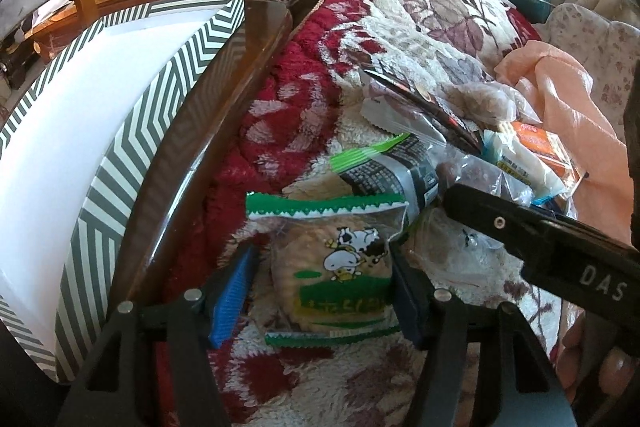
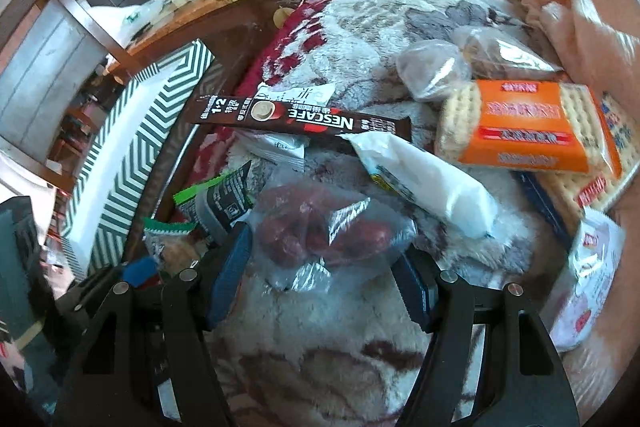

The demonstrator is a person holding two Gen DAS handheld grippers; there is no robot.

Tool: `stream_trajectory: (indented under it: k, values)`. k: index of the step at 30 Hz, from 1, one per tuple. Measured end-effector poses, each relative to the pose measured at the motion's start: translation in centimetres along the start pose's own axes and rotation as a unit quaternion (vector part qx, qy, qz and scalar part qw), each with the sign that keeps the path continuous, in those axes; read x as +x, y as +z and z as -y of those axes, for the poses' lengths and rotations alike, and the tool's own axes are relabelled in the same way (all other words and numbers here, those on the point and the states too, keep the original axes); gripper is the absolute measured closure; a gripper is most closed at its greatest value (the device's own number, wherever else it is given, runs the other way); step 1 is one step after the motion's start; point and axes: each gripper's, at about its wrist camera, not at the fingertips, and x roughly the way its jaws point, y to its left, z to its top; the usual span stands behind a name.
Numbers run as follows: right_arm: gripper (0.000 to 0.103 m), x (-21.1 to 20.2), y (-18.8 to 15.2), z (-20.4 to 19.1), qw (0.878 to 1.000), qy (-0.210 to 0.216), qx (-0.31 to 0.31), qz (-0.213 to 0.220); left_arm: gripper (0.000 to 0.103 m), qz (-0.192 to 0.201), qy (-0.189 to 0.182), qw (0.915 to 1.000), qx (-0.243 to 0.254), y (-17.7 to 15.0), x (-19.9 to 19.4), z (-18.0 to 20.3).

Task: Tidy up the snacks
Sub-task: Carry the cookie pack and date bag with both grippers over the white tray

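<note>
My left gripper [image 1: 318, 293] points down at a green-and-white cookie packet [image 1: 332, 267] with a cartoon cow, lying flat on the fleece blanket [image 1: 420, 7]. The packet sits between the blue pads [image 1: 230, 291]; the left pad stands a little apart from it, so the gripper is open. My right gripper [image 2: 320, 279] is wide open and straddles a clear bag of red dates [image 2: 324, 231]. In the left wrist view, its black finger [image 1: 500, 223] reaches in from the right over the snack pile. The cookie packet [image 2: 168, 239] shows at the lower left of the right wrist view.
A green-and-white striped box [image 1: 120, 155] [image 2: 132, 147] with a white inside stands left of the blanket, beyond a dark wooden rim. The pile holds a Nescafe stick [image 2: 304, 119], an orange cracker pack [image 2: 524, 131], a white packet [image 2: 428, 187] and a dark packet [image 1: 396, 167]. Peach cloth [image 1: 560, 99] lies right.
</note>
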Motion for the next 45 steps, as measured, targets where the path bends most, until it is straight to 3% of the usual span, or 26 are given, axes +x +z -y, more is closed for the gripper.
stream_trajectory:
  k: [4, 9, 14, 29, 45]
  values:
    - [0.035, 0.1, -0.2, 0.1, 1.000, 0.005, -0.017, 0.004, 0.036, -0.004, -0.008, 0.9999, -0.009, 0.1, 0.1, -0.3]
    - [0.054, -0.1, -0.4, 0.4, 0.999, 0.004, -0.041, 0.010, 0.052, -0.004, -0.008, 0.9999, -0.012, -0.1, -0.1, -0.5]
    - [0.067, -1.4, -0.6, 0.2, 0.997, 0.002, -0.075, 0.019, 0.052, -0.007, -0.008, 0.9997, -0.021, -0.3, -0.5, -0.9]
    - [0.068, -5.6, -1.3, 1.4, 0.996, 0.005, -0.072, 0.043, 0.052, 0.028, -0.012, 0.9995, 0.008, 0.0, -3.8, 0.3]
    - [0.068, -5.1, 0.2, -4.0, 0.991, 0.021, -0.126, 0.035, 0.052, 0.058, 0.022, 0.9981, 0.002, 2.1, -6.2, -2.7]
